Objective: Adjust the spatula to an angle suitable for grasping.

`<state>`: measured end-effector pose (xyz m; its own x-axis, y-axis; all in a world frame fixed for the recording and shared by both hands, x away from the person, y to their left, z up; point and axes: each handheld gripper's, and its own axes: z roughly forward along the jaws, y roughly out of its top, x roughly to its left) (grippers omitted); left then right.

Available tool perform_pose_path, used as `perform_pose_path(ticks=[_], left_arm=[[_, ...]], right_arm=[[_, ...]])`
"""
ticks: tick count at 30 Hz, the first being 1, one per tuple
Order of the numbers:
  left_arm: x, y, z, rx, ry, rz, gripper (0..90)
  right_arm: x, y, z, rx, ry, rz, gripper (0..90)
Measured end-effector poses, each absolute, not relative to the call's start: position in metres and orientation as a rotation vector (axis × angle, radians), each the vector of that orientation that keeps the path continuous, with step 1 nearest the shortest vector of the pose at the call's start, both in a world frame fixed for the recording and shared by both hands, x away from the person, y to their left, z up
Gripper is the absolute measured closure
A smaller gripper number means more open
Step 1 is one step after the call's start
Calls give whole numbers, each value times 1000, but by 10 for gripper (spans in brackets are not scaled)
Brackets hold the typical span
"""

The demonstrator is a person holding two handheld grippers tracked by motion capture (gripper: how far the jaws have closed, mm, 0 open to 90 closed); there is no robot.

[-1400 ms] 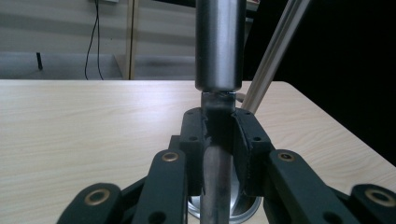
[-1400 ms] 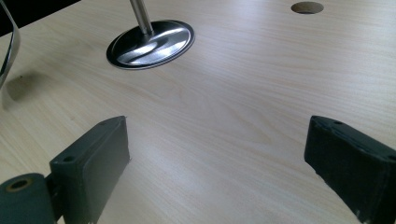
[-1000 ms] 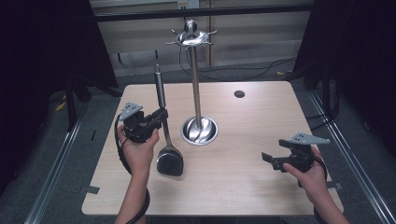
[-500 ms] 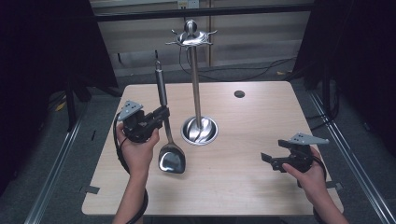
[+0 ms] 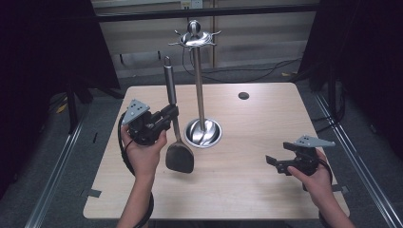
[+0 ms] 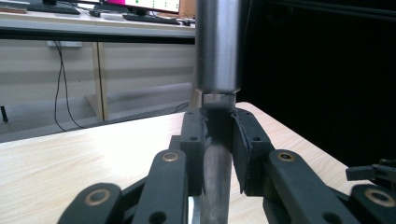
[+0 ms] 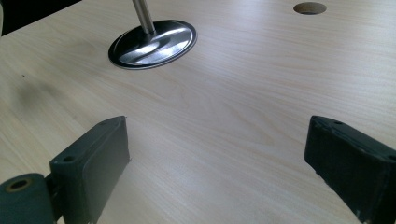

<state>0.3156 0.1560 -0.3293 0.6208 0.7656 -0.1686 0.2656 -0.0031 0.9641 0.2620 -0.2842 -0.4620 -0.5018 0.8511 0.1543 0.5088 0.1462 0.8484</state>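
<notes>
Now your left gripper (image 5: 170, 113) clamps the spatula (image 5: 177, 142) upright.
Its dark flat blade hangs at the stand's (image 5: 201, 95) eight o'clock, steel handle up; your right gripper (image 7: 219, 163) hovers, jaws apart.

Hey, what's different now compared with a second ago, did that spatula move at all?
Yes. The left gripper, shut on the spatula, has lifted it and swung its blade toward the stand. Its handle stands more upright. The right gripper stays open and low at the table's right side, and the stand has not moved.
</notes>
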Motion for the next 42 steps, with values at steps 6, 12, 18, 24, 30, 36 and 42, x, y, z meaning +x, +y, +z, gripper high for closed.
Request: perform_pose_path(ticks=[6, 12, 18, 24, 30, 36, 42], left_arm=[[314, 151, -327, 1566, 873, 485, 759], [311, 148, -325, 1568, 854, 492, 759], [310, 143, -324, 1567, 848, 499, 759], [310, 139, -322, 1577, 834, 499, 759], [310, 135, -322, 1573, 827, 498, 759], [309, 133, -321, 1584, 810, 498, 759], [310, 130, -319, 1580, 806, 495, 759]], right_arm=[[262, -284, -462, 1302, 2071, 1297, 62], [262, -283, -462, 1300, 2075, 1295, 62], [262, -283, -462, 1302, 2076, 1294, 62], [262, -282, -462, 1302, 2077, 1294, 62], [262, -282, -462, 1299, 2078, 1295, 62], [262, -282, -462, 1301, 2078, 1293, 62], [262, -281, -463, 1292, 2083, 1298, 62]])
